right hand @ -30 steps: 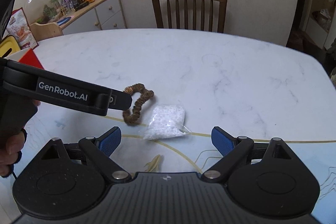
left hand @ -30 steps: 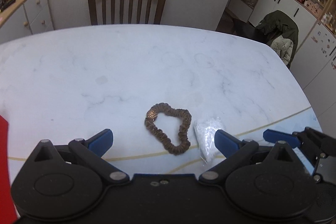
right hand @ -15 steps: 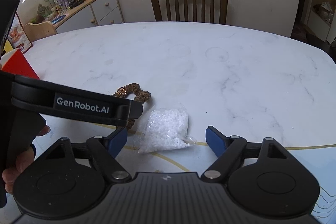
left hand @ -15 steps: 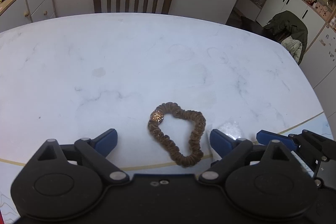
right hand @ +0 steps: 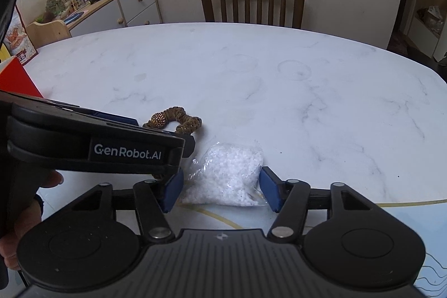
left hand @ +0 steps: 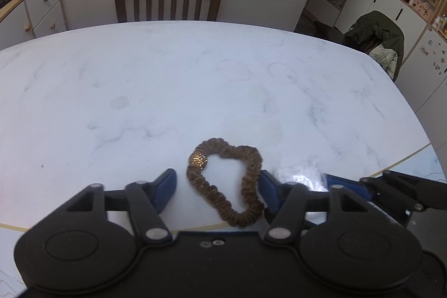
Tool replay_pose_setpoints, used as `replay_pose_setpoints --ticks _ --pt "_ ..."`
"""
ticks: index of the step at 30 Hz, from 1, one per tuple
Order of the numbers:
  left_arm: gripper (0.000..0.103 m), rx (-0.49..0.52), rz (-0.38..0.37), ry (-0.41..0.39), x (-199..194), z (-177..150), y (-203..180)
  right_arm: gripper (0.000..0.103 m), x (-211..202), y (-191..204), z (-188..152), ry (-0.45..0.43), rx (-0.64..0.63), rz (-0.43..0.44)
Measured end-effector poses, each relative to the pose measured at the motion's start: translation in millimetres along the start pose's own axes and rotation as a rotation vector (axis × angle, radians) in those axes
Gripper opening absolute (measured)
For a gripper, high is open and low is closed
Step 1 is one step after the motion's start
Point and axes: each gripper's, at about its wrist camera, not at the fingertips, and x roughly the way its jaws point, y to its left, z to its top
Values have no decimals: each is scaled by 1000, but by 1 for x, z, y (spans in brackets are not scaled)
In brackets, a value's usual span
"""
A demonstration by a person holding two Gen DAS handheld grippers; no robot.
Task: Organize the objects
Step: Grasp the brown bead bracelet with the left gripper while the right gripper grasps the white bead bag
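While its jaws have just been closing in, the left gripper is still apart around the brown scrunchie. Beside it, the right gripper, also closing, straddles the bag of white beads on the marble table.

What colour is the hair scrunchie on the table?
Brown, with a sparkly gold bead; the scrunchie shows best in the left wrist view.

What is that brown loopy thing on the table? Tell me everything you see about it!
It is a scrunchie, a ruffled brown fabric loop with a glittery gold bead at its far left. It lies flat on the white marble table, pulled into an uneven heart-like shape, between the left gripper's blue fingers. The right-hand one seems to touch it.
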Motion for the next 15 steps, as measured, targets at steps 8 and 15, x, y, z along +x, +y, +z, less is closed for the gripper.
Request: replay_pose_setpoints --ticks 8,15 --pt "18 7 -17 1 -2 -2 -3 50 -3 -1 -2 0 18 2" --pt "15 0 -23 -6 -12 -3 -2 37 -14 -2 -4 1 34 1"
